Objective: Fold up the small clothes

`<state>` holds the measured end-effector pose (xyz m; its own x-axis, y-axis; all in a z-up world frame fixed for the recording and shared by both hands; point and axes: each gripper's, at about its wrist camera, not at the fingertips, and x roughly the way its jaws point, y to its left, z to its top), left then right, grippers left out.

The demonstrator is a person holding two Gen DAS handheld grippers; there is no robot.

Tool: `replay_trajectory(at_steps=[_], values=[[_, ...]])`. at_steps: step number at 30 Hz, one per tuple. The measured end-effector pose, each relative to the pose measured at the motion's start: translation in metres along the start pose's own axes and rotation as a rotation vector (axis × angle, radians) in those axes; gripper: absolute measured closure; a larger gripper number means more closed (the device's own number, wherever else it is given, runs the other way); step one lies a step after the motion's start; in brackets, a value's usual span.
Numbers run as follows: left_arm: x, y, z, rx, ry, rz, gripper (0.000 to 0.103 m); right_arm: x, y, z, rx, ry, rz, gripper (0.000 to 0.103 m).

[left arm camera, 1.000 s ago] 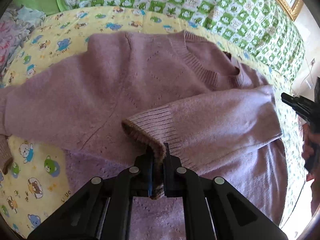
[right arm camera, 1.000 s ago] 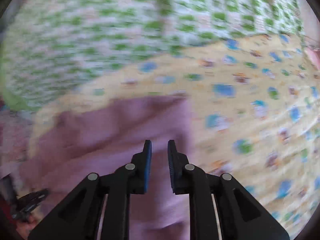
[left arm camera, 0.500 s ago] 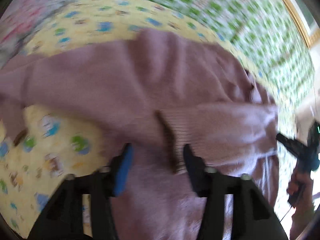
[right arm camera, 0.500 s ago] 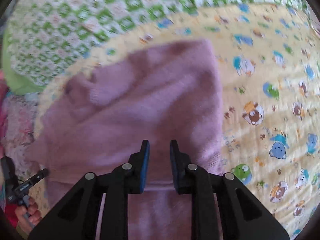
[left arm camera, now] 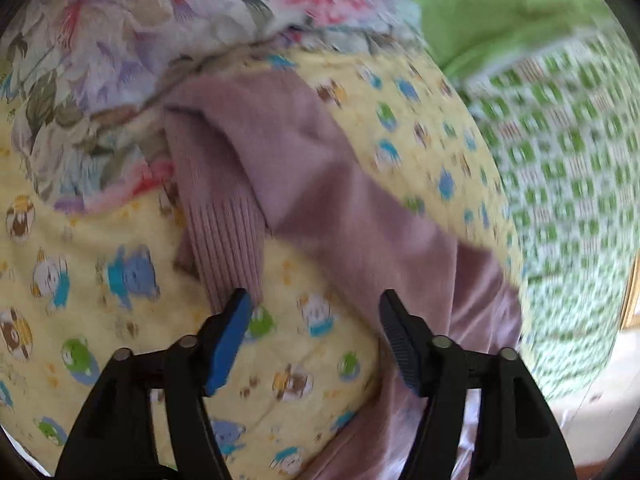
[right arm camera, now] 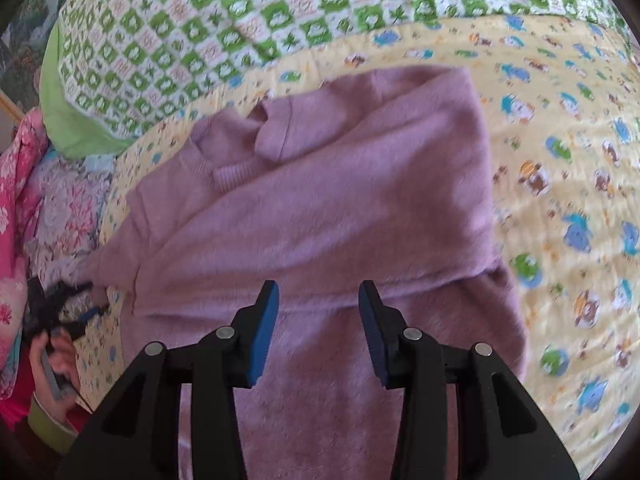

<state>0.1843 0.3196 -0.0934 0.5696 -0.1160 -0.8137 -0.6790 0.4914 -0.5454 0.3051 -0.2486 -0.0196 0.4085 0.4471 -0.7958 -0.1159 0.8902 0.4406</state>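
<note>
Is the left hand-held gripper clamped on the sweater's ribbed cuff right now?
No: the left hand-held gripper stands open over the yellow blanket, with the purple sweater's ribbed cuff lying just past its blue-padded finger, not between the pads.

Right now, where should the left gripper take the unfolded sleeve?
Take the ribbed cuff of the sweater. It lies flat on the yellow blanket, its end just beyond the open left gripper. Probably come from that free end, one finger under.

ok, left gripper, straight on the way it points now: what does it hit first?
Probably the yellow cartoon-print blanket, seen between the open jaws of the left gripper. The ribbed cuff of the purple sweater lies by its left finger, though depth is unclear.
</note>
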Motion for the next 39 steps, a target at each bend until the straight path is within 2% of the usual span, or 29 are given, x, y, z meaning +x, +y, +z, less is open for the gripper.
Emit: replay_trajectory(at_steps=[3, 7, 8, 9, 10, 12, 15, 18, 21, 23, 25, 26, 27, 28, 30, 32, 34, 39], values=[[0.004, 0.005, 0.031, -0.107, 0.005, 0.0, 0.028, 0.001, 0.007, -0.001, -0.008, 0.002, 0.016, 0.06], [0.015, 0.027, 0.064, -0.261, 0.013, 0.038, 0.03, 0.001, 0.009, -0.001, -0.018, -0.003, 0.007, 0.06], [0.018, 0.03, 0.07, -0.283, 0.005, 0.073, 0.042, 0.001, 0.009, -0.001, -0.017, -0.004, 0.005, 0.06], [0.02, 0.033, 0.074, -0.287, -0.003, 0.102, 0.072, 0.001, 0.008, 0.0, -0.016, -0.004, 0.0, 0.06], [0.023, 0.034, 0.077, -0.279, -0.004, 0.113, 0.088, 0.0, 0.007, 0.0, -0.015, -0.007, -0.006, 0.06], [0.02, 0.03, 0.075, -0.246, -0.031, 0.113, 0.094, -0.001, 0.004, 0.001, -0.007, -0.013, -0.01, 0.06], [-0.003, -0.001, 0.056, -0.112, -0.101, 0.105, 0.096, -0.003, -0.001, 0.002, 0.004, -0.024, -0.018, 0.06], [-0.034, -0.062, 0.022, 0.066, -0.153, 0.023, 0.097, -0.007, -0.005, 0.004, 0.023, -0.04, -0.017, 0.06], [-0.056, -0.149, -0.033, 0.312, -0.165, -0.123, 0.096, -0.011, -0.004, 0.005, 0.033, -0.056, -0.015, 0.06], [-0.057, -0.206, -0.081, 0.493, -0.128, -0.196, 0.092, -0.015, -0.002, 0.005, 0.044, -0.068, -0.002, 0.06], [-0.042, -0.253, -0.135, 0.67, -0.038, -0.261, 0.068, -0.017, -0.001, 0.005, 0.053, -0.075, 0.006, 0.06], [-0.029, -0.272, -0.162, 0.757, 0.021, -0.262, 0.039, -0.018, 0.0, 0.004, 0.057, -0.077, 0.004, 0.06], [-0.016, -0.285, -0.188, 0.83, 0.057, -0.246, 0.032, -0.02, 0.0, 0.003, 0.059, -0.077, 0.005, 0.06], [-0.007, -0.292, -0.207, 0.88, 0.082, -0.245, 0.034, -0.021, -0.001, 0.002, 0.062, -0.079, 0.007, 0.06], [0.008, -0.292, -0.238, 0.966, 0.136, -0.226, 0.034, -0.025, -0.002, -0.002, 0.064, -0.083, 0.003, 0.06], [0.014, -0.278, -0.247, 0.993, 0.157, -0.206, 0.034, -0.029, -0.006, -0.005, 0.06, -0.083, -0.007, 0.06], [0.02, -0.26, -0.24, 1.003, 0.155, -0.162, 0.034, -0.028, -0.011, -0.007, 0.066, -0.079, -0.007, 0.06], [0.014, -0.189, -0.188, 1.015, 0.04, 0.048, 0.034, -0.018, -0.007, 0.0, 0.067, -0.062, 0.028, 0.06]])
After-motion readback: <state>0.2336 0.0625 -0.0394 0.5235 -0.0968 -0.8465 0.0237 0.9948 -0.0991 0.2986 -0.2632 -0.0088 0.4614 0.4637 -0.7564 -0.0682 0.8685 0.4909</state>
